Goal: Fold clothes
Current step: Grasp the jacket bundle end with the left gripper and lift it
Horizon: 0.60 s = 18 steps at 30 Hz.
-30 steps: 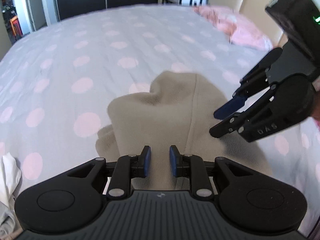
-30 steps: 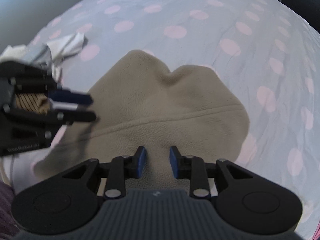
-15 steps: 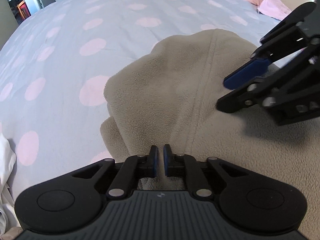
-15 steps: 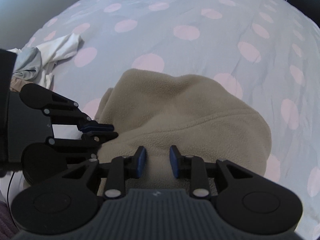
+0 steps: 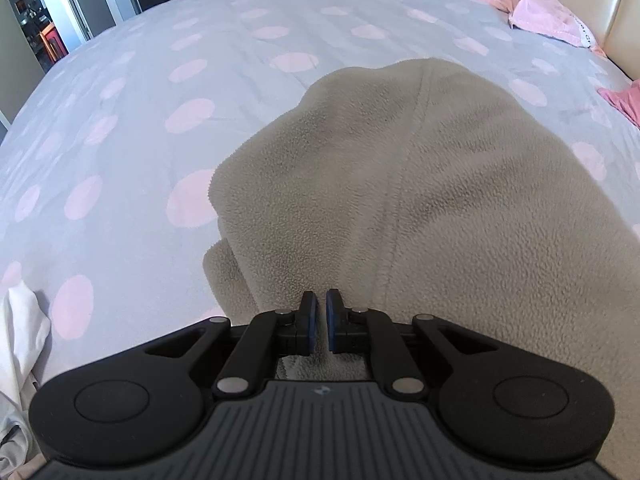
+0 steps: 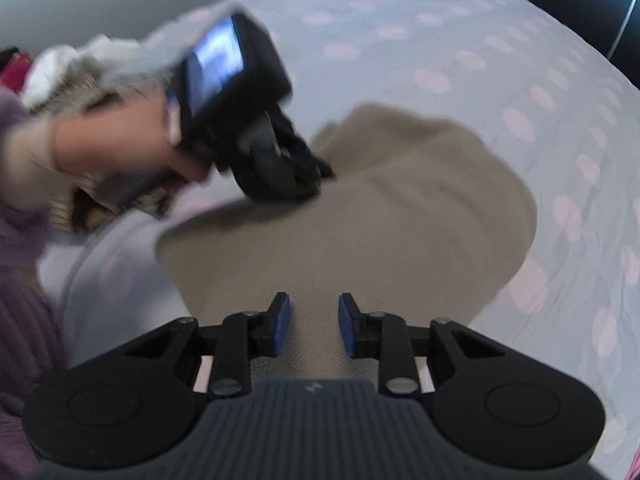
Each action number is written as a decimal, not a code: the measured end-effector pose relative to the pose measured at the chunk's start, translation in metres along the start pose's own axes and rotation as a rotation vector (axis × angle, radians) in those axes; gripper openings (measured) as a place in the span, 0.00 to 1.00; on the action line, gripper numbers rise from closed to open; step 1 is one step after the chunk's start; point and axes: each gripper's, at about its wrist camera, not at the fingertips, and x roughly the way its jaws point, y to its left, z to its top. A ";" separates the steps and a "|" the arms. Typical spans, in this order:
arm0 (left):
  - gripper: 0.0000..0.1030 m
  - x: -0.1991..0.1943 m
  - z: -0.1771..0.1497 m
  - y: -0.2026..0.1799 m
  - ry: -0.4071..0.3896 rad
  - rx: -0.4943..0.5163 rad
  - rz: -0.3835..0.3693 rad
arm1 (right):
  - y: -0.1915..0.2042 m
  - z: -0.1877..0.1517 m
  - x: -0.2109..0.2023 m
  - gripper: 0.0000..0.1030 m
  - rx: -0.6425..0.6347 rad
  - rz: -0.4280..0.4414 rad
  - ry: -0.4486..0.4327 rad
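My left hand-held gripper (image 5: 319,322) has gone from parted to nearly together in the last second, pinching a ridge of the beige fleece garment (image 5: 440,184) near the bed's near edge. My right hand-held gripper (image 6: 311,326), which was beside it over the fleece, has drawn back, blue pads apart and holding nothing. I judge a fold is about to be lifted. The fleece lies bunched mid-bed on the spotted bed cover (image 5: 140,120). I can read no writing now.

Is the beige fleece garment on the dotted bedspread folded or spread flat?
Folded, it seems: the beige fleece garment forms a compact rounded bundle with a lower layer poking out beneath its left edge. The fold count cannot be told.
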 end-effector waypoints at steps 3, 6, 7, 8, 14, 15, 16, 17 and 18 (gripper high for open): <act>0.06 -0.031 -0.009 -0.001 -0.067 -0.008 -0.033 | -0.006 -0.008 0.020 0.29 0.038 -0.009 0.043; 0.17 -0.065 -0.030 -0.009 -0.104 0.044 -0.045 | -0.011 -0.016 0.039 0.29 0.075 -0.018 0.085; 0.19 -0.075 -0.041 -0.014 -0.110 0.073 -0.051 | -0.012 -0.018 0.043 0.29 0.082 -0.025 0.089; 0.20 -0.085 -0.051 -0.019 -0.113 0.097 -0.053 | -0.011 -0.020 0.042 0.29 0.082 -0.035 0.080; 0.39 -0.114 -0.100 -0.054 -0.085 0.239 -0.077 | -0.003 -0.031 0.037 0.29 0.083 -0.094 0.022; 0.49 -0.118 -0.106 -0.061 -0.083 0.290 -0.067 | -0.004 -0.034 0.035 0.29 0.097 -0.100 0.010; 0.51 -0.120 -0.112 -0.069 -0.085 0.338 -0.047 | -0.004 -0.035 0.035 0.29 0.112 -0.105 0.000; 0.51 -0.120 -0.118 -0.076 -0.084 0.382 -0.030 | -0.002 -0.036 0.034 0.29 0.127 -0.109 -0.009; 0.51 -0.119 -0.124 -0.082 -0.079 0.422 -0.017 | -0.001 -0.037 0.034 0.29 0.138 -0.115 -0.017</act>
